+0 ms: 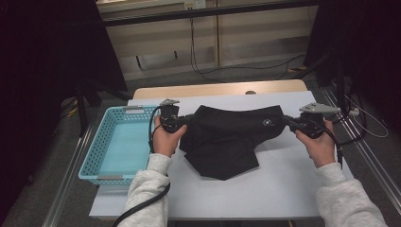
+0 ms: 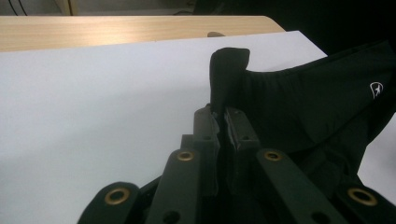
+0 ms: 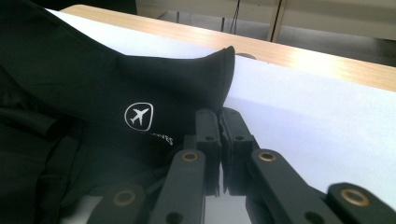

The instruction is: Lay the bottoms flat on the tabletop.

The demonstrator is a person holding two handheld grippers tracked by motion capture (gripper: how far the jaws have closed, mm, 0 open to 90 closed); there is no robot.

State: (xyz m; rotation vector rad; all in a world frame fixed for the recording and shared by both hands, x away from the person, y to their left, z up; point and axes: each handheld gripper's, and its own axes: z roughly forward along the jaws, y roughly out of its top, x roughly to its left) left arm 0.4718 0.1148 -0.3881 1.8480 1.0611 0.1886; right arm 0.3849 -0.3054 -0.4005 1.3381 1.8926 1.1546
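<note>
Black garment (image 1: 227, 139) with a white airplane logo (image 1: 267, 122) lay mid-table on the white sheet (image 1: 283, 189), stretched between both tools. Left gripper (image 1: 182, 120) pinched its left end; right gripper (image 1: 289, 122) pinched its right end. A turquoise basket (image 1: 97, 156) stood at the table's left edge.

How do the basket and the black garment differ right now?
The basket is light blue, rigid and perforated; the garment is black, soft and creased. The basket stands untouched beside the sheet; the garment is pinched at opposite ends by the left gripper and right gripper, stretched between them. Both rest at table level.
</note>
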